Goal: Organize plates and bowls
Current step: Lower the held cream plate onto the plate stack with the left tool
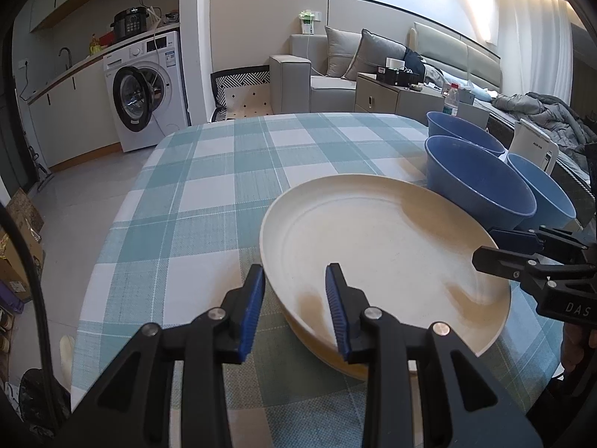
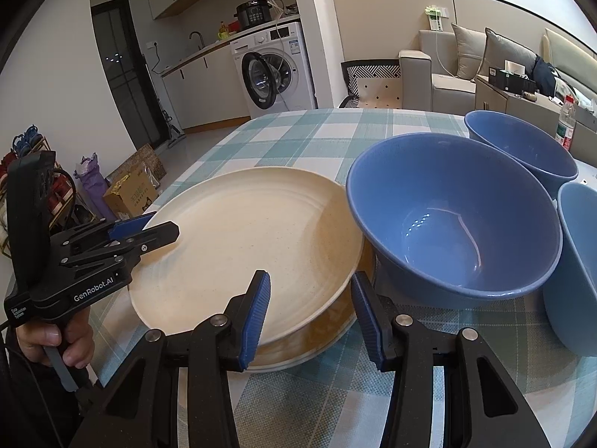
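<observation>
A cream plate [image 1: 380, 250] lies tilted on top of a stack of cream plates [image 2: 317, 339] on the checked tablecloth. It also shows in the right wrist view [image 2: 253, 239]. My left gripper [image 1: 294, 306] is open, its jaws on either side of the plate's near rim, not clamped. My right gripper [image 2: 309, 310] is open, its jaws on either side of the stack's right edge. Three blue bowls stand to the right: a near one [image 2: 455, 220], a far one [image 2: 522, 145] and one at the edge [image 2: 574, 268].
The table [image 1: 209, 194] carries a teal and white checked cloth. A white kettle [image 1: 533, 145] and a water bottle [image 1: 451, 99] stand behind the bowls. A washing machine [image 1: 145, 89] and sofa [image 1: 328, 71] lie beyond the table.
</observation>
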The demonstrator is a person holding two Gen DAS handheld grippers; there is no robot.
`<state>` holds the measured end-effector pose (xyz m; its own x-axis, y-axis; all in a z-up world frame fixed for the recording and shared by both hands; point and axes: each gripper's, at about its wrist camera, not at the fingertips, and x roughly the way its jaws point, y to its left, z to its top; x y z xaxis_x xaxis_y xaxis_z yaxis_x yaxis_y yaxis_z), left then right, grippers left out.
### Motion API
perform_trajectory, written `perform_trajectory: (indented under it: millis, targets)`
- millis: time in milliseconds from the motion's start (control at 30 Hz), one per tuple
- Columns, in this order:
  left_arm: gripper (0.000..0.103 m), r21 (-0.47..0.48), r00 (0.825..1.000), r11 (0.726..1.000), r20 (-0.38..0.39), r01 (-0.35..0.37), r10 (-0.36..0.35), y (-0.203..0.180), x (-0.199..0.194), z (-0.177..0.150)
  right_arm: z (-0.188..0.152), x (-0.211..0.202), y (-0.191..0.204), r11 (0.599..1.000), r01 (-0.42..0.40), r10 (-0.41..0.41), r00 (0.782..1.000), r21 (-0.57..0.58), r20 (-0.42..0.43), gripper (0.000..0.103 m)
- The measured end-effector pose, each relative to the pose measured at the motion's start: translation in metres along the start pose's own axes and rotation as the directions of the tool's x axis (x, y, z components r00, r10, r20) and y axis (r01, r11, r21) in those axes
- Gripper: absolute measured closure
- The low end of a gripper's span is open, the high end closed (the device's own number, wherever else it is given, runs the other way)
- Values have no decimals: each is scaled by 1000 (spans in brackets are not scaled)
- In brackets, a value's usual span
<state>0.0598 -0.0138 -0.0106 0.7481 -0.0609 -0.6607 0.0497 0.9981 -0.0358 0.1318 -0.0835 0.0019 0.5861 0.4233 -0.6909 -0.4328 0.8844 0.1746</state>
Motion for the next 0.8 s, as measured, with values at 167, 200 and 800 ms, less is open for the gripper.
perform_trajectory:
  millis: [167, 200, 800]
  targets:
    - [72, 4, 1000, 1000, -8, -7, 7, -1, 5, -2, -2, 3, 0, 1000, 14, -14, 1000, -15, -4, 56]
    - [72, 7, 1000, 1000, -10, -10, 10, -2, 6, -2, -3, 4, 0, 1000, 15, -15, 1000, -16, -7, 56]
    - [70, 46, 998, 998, -48, -33, 35, -10, 19, -10, -8, 17, -4, 999, 42, -43, 998, -27, -42, 56]
